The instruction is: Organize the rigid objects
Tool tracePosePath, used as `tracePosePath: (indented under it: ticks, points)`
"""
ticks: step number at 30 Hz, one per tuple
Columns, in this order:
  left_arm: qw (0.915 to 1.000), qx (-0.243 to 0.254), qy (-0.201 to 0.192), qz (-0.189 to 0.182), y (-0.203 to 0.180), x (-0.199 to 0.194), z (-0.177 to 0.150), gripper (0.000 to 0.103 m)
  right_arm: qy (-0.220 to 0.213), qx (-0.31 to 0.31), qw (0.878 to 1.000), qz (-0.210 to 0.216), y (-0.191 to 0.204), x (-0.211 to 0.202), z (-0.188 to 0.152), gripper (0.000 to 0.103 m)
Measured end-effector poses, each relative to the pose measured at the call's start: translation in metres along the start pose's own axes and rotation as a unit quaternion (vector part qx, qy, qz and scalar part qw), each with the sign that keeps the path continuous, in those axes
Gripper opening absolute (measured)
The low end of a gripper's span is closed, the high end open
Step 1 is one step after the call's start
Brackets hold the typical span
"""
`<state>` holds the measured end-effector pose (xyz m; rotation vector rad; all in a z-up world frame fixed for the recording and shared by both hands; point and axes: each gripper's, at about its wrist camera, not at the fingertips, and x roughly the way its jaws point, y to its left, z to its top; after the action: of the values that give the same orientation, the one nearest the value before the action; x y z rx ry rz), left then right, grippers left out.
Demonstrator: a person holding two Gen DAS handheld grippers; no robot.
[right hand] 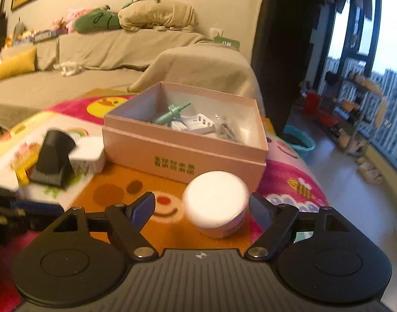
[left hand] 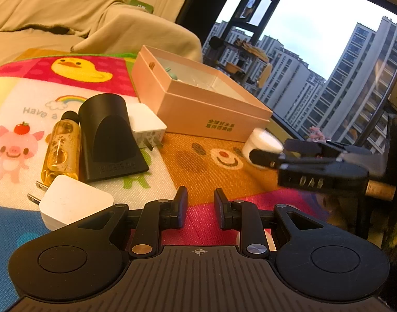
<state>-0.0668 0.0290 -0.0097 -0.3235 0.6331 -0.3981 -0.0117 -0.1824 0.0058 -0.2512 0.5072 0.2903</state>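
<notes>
Right gripper low over colourful cartoon-print mat on counter, fingers apart, short round white plastic jar standing between them; right finger just beside jar, contact unclear, left finger clear of it. Jar sits just in front of open pink cardboard box holding small parts. Left gripper fingers close together, nothing between. Black wedge-shaped nozzle, amber liquid bottle, two white plug chargers lie left of box.
</notes>
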Motion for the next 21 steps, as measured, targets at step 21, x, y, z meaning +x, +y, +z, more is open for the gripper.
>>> tracePosePath:
  ticks: [21]
  points:
    - [0.9936, 0.070, -0.040, 0.080, -0.004, -0.049, 0.025, 0.027, 0.022, 0.050, 0.995, 0.088, -0.039, 0.011, 0.070, 0.054]
